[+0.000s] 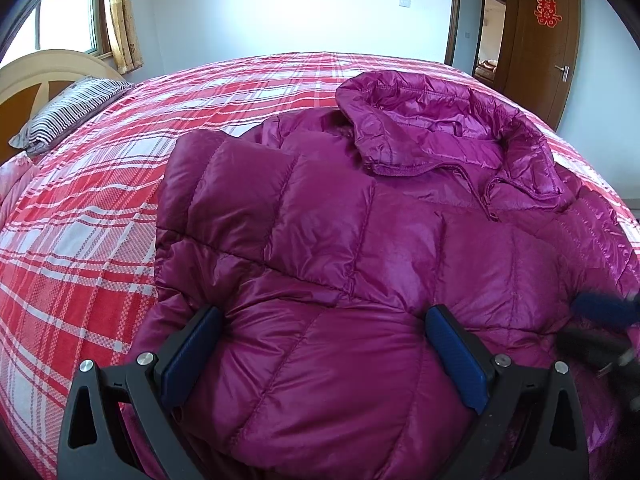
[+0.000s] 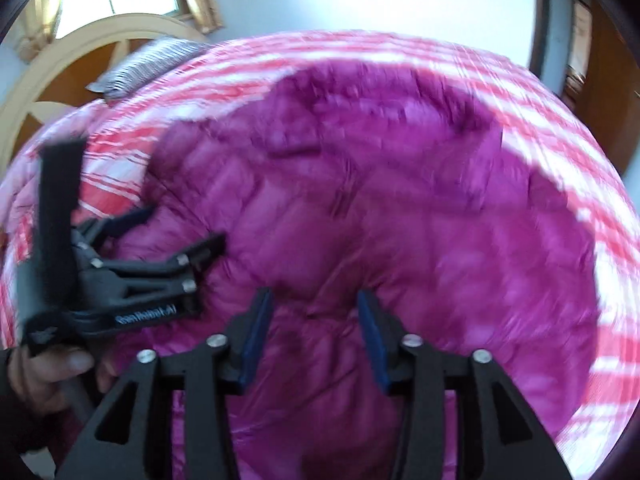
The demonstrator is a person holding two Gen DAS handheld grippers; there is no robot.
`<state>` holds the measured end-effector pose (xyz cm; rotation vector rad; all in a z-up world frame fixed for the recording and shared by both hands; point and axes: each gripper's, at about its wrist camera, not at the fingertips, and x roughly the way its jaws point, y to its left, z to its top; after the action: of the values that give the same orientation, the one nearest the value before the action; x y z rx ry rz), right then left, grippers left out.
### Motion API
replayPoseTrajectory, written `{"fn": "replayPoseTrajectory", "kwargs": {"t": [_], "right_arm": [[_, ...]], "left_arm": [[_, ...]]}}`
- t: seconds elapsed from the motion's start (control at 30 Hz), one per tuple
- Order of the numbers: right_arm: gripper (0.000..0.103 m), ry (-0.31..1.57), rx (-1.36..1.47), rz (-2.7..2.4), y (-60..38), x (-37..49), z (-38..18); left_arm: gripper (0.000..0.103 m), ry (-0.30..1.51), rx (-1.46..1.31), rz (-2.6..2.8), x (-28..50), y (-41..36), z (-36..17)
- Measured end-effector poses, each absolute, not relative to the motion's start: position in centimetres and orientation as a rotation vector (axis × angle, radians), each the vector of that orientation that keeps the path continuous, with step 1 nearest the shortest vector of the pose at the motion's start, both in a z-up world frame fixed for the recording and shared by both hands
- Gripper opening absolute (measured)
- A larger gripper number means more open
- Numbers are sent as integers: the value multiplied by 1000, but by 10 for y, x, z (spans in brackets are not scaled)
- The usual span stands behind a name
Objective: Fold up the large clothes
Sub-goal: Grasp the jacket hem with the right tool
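On the left a striped pillow [image 1: 68,114] rests by the headboard of the bed [image 1: 80,216]. The purple puffer jacket [image 1: 360,248] lies spread over the plaid sheet, hood [image 1: 436,136] at the far end. The left tongs [image 1: 322,350] stand wide open with padding bulging between them, gripping nothing. The right tongs [image 2: 316,334], blurred, are partly open over the near hem, apparently holding nothing. The jacket looks light, soft and slippery; seams or the hem should give the surest hold. No containers are visible.
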<state>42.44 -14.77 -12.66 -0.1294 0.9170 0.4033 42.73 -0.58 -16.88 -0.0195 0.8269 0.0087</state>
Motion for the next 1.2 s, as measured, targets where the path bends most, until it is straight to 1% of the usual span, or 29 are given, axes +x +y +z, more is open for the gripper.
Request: {"fn": "replayPoseTrajectory", "kwargs": {"t": [0.03,0.07,0.1,0.3,0.43,0.57,0.77,0.8,0.83,0.87,0.9,0.93,1.0,1.2], "right_arm": [[59,892,-170,405,-150,429,-117],[68,861,-229,395,-152,436,-107],[71,834,-280,389,-153,446,-98],[72,771,-373,376,-157,524,-68],[72,764,-509,387,-140,569,-60],[73,814,-601,433,-122,604,-68],[72,870,-746,511,-105,617,-97],[71,875,-758,508,-106,619,-100],[63,876,-783,491,-106,621,-105],[49,877,-802,473,-106,620,-109],[24,883,-802,471,-107,620,-110],[14,877,-796,466,-109,617,-109],[14,835,-805,453,-113,608,-105],[10,719,-789,423,-121,570,-106]], "left_arm": [[102,826,-22,7,427,-5,-169],[102,826,-25,6,427,-5,-169],[102,826,-28,4,427,-5,-169],[102,826,-40,-3,427,-3,-169],[102,826,-39,-1,427,-3,-169],[102,826,-41,-2,427,-3,-170],[102,826,-42,-2,426,-3,-170],[102,826,-40,-2,426,-3,-170],[102,826,-40,-2,426,-3,-170],[102,826,-41,-2,426,-3,-170],[102,826,-40,-2,426,-3,-170],[102,826,-39,-1,426,-3,-170],[102,826,-39,-1,426,-3,-170],[102,826,-38,0,426,-2,-170]]}}
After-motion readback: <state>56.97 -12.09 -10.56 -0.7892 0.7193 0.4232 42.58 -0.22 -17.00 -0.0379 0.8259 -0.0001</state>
